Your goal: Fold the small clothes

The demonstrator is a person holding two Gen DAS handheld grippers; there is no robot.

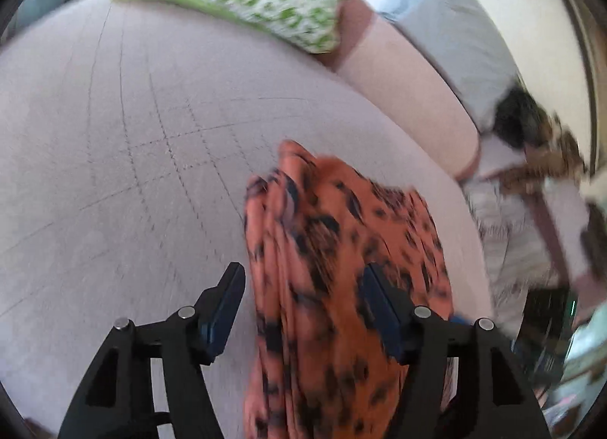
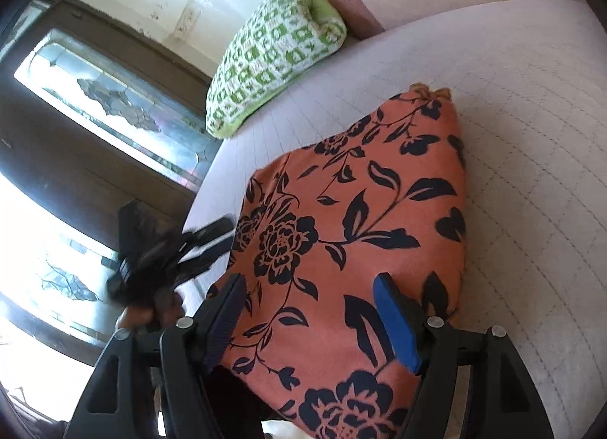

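Releasing, it looks: orange floral garment lies folded on the bed; left gripper and right gripper both spread, gripping nothing. Next: another fold or a fresh item.

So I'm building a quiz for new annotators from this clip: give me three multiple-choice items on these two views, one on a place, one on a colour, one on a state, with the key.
1. Where does the green-and-white pillow lie?
A. at the far end of the bed, beyond the garment
B. on top of the garment
C. on the floor

2. What colours is the garment?
A. plain blue
B. orange with a dark floral print
C. white with red stripes

3. How does the right gripper stand?
A. shut with nothing in it
B. clamped on the pillow
C. open, over the garment

Key: 1 A, it sits on the bed past the garment's far edge. 2 B, dark flowers on orange cloth. 3 C, its fingers stand well apart with the cloth lying flat below them.
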